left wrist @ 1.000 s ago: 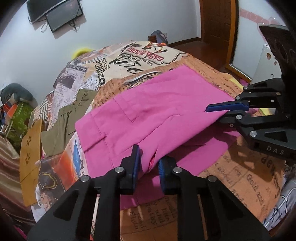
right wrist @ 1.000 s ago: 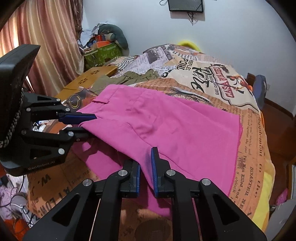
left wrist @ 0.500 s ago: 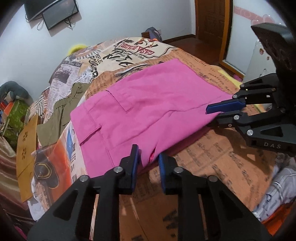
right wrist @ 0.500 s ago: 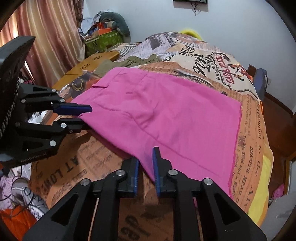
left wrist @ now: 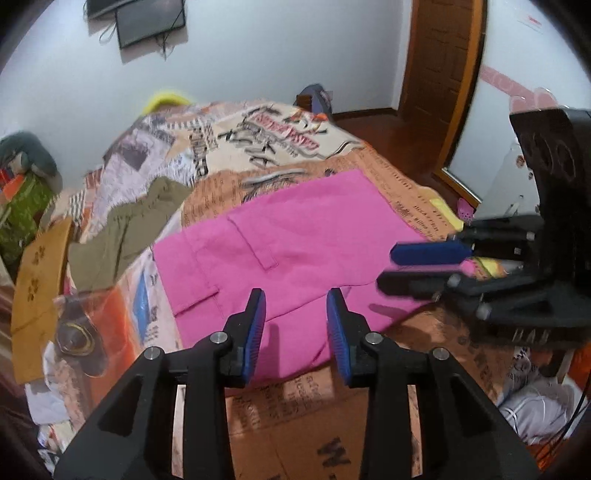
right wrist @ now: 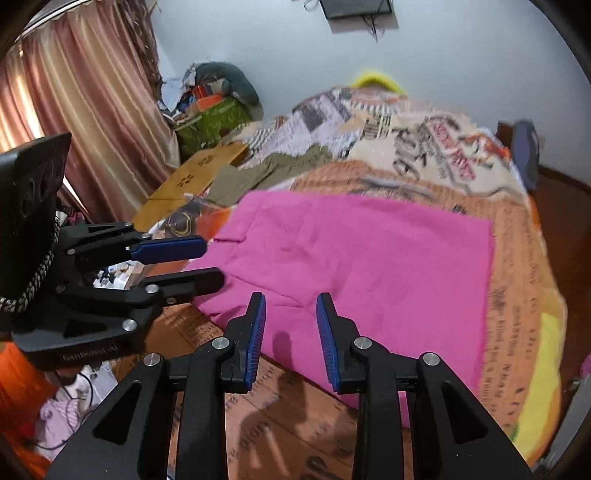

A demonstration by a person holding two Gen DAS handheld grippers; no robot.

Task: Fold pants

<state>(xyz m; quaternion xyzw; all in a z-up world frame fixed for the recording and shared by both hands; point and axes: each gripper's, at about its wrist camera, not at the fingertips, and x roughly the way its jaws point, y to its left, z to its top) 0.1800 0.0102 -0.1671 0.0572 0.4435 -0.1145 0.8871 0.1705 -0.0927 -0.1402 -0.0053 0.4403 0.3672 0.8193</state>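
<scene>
**Both grippers open, pants lying folded on the bed**

Left gripper: lower centre of the left wrist view, jaws spread wide, nothing between the blue pads. Pink fabric shows through the gap, but the fingertips look to hang above it; can't confirm contact or clearance.

Right gripper: lower centre of its own view, jaws likewise parted and empty. It also shows at the right edge of the left wrist view, pointing toward frame left, with its blue pad and black finger apart. No cloth clamped.

Pink pants: mid-frame in both views, lying on the bed with its newspaper-print cover. They look doubled over: one layer on top of another, with a folded edge running diagonally across the near part. A pocket flap and seam are visible on the upper layer. The near edge sits just in front of both sets of fingers. In the right wrist view the pants fill the middle, with a straight hem edge toward the right of the frame.

Olive garment: left of centre, above and left of the pants, on the same cover, apart from them.

Wall screen: upper left in the left wrist view. Curtain: upper left in the right wrist view. Wooden door: upper right in the left wrist view.

Motion blur on the background in both frames.
</scene>
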